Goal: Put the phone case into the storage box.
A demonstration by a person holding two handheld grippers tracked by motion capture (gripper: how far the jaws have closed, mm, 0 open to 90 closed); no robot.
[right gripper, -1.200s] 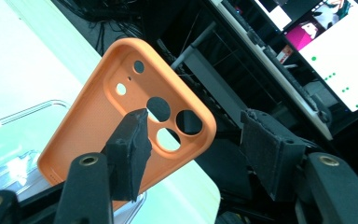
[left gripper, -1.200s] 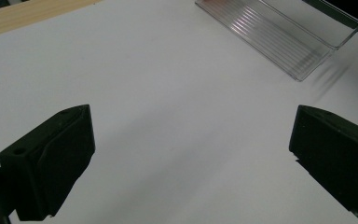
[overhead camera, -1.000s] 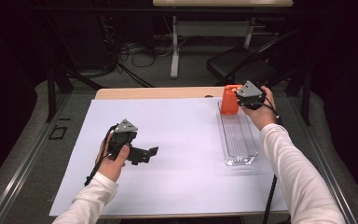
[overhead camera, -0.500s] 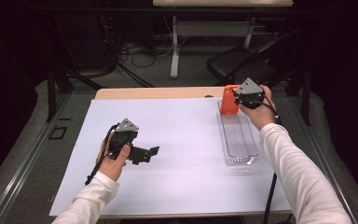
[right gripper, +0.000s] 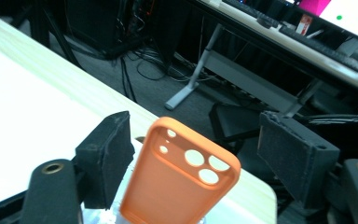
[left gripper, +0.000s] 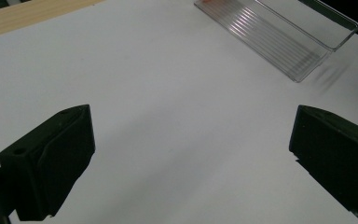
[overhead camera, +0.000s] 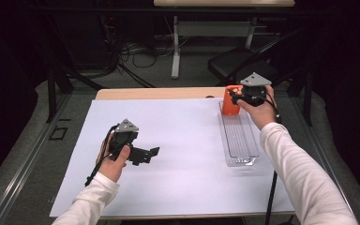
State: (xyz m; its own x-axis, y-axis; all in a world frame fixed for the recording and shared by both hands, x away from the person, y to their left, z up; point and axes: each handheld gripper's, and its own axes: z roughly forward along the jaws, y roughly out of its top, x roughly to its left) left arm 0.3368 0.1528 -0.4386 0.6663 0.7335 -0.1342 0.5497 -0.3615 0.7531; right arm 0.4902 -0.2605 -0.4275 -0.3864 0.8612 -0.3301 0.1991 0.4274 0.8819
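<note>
My right gripper (overhead camera: 236,95) sits at the far end of the clear tray (overhead camera: 238,140), and its jaws have just been opening. In the right gripper view the orange phone case (right gripper: 179,179) stands upright between the two pads, its camera cut-outs at the top. The left pad is just beside its edge, though I cannot tell whether it touches; the right pad stands clear, so I read the grip as released. From the high view the case (overhead camera: 229,101) stands in the far end of the tray, near the wooden edge of the table (overhead camera: 159,93). The tray lies lengthwise on the right side of the white sheet (overhead camera: 183,140).

My left gripper (overhead camera: 145,154) lies low over the sheet on the left, well apart from the tray. Its jaws are spread wide with nothing between them, just bare white paper in the left gripper view, and the near end of the tray (left gripper: 279,35) shows at the top.
</note>
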